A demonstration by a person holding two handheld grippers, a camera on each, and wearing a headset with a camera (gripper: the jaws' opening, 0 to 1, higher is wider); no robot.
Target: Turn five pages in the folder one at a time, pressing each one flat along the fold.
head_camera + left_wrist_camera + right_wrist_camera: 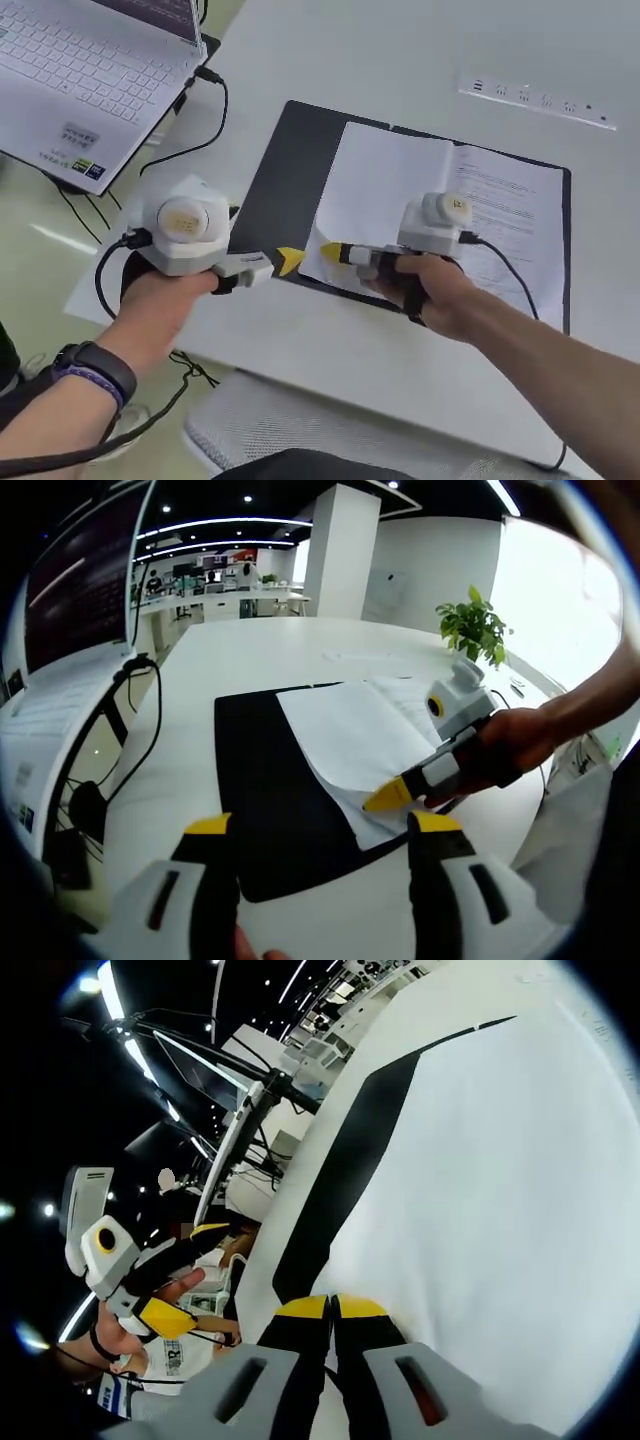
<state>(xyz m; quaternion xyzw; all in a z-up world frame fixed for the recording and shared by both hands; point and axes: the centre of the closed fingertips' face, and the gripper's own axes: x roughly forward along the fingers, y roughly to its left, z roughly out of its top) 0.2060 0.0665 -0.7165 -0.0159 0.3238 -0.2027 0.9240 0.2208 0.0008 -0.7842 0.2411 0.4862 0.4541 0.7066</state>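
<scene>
Folder (280, 190), black, lying open near the worktop's (400, 60) near edge; white page (385, 185) raised at its near corner; right claw (331, 1307) closed on that corner; left claw (322, 824) jaws apart, holding nothing, at the folder's near edge; laptop (90, 70) at far left.

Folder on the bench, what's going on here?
A person works an open black folder with two handheld grippers. The right gripper, jaws shut, has its tip at the lower edge of a white page that lies partly across the folder's black inside. The left gripper hangs open by the folder's near edge, holding nothing.
</scene>
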